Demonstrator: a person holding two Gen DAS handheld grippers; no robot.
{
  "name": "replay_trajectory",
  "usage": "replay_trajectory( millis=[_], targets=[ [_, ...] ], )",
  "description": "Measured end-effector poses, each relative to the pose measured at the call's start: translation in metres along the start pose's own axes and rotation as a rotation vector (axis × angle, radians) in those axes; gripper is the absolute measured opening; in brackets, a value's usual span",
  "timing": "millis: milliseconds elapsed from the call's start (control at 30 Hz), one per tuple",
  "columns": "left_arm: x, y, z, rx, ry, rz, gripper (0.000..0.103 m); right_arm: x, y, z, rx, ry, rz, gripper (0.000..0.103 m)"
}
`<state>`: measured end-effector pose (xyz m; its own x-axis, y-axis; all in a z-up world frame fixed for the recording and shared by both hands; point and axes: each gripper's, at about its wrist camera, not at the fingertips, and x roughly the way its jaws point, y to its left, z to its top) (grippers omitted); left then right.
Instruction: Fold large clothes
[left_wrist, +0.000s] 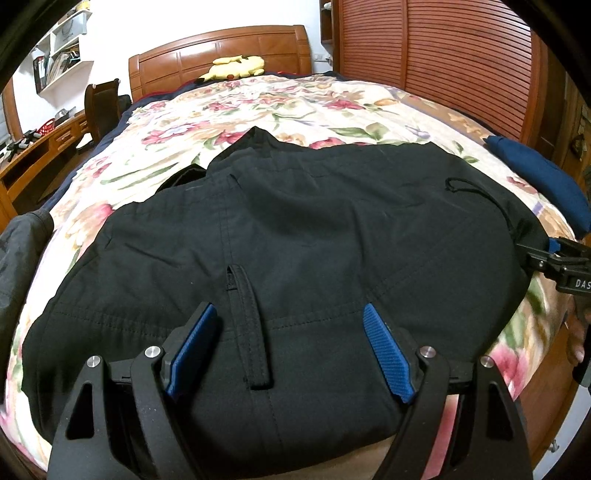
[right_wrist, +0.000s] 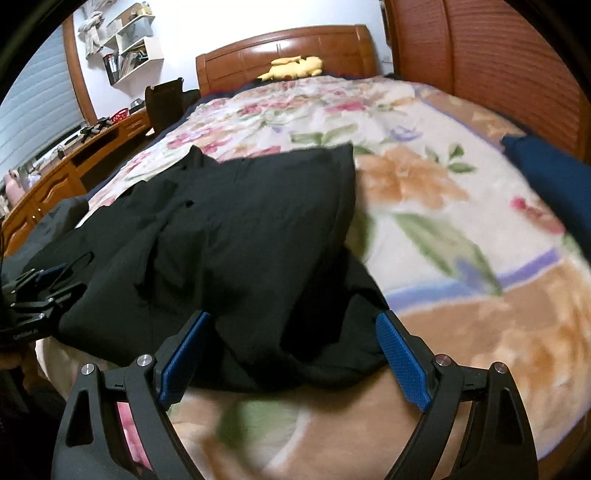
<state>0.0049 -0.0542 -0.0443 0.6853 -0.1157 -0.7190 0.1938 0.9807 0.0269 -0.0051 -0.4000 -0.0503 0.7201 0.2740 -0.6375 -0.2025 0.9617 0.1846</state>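
Observation:
A large black garment (left_wrist: 295, 221) with a zip fly and a drawstring lies spread flat on the floral bedspread (left_wrist: 258, 107). My left gripper (left_wrist: 289, 308) hovers open over the garment's near edge, its blue pads either side of the fly and pressing on nothing. My right gripper (right_wrist: 291, 315) is open at the garment's (right_wrist: 240, 236) right near corner; rumpled black cloth lies between its pads without being pinched. Each gripper shows in the other's view: the right gripper (left_wrist: 554, 258) at the garment's right edge, the left gripper (right_wrist: 40, 284) at the far left.
A folded dark blue cloth (left_wrist: 535, 173) lies at the bed's right side by the slatted wooden doors (left_wrist: 443, 55). A yellow plush toy (left_wrist: 236, 66) rests at the headboard. A dark grey garment (left_wrist: 18, 251) hangs off the bed's left edge beside a wooden desk (left_wrist: 37, 155).

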Motion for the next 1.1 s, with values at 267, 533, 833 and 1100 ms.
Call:
replay_trajectory(
  millis=[267,533,833,1100],
  targets=[
    [0.001,-0.001,0.001,0.001,0.011,-0.003,0.082,0.005,0.002,0.009,-0.020,0.020,0.068,0.070],
    [-0.018,0.008,0.002,-0.017,-0.022,-0.038,0.082,-0.015,0.012,0.027,-0.097,-0.010,0.063,0.017],
    [-0.062,0.056,-0.004,-0.085,-0.135,-0.043,0.082,-0.040,0.042,0.057,-0.166,-0.116,0.080,0.011],
    [-0.088,0.104,-0.016,-0.159,-0.190,-0.029,0.082,-0.047,0.110,0.078,-0.278,-0.194,0.149,0.010]
  ],
)
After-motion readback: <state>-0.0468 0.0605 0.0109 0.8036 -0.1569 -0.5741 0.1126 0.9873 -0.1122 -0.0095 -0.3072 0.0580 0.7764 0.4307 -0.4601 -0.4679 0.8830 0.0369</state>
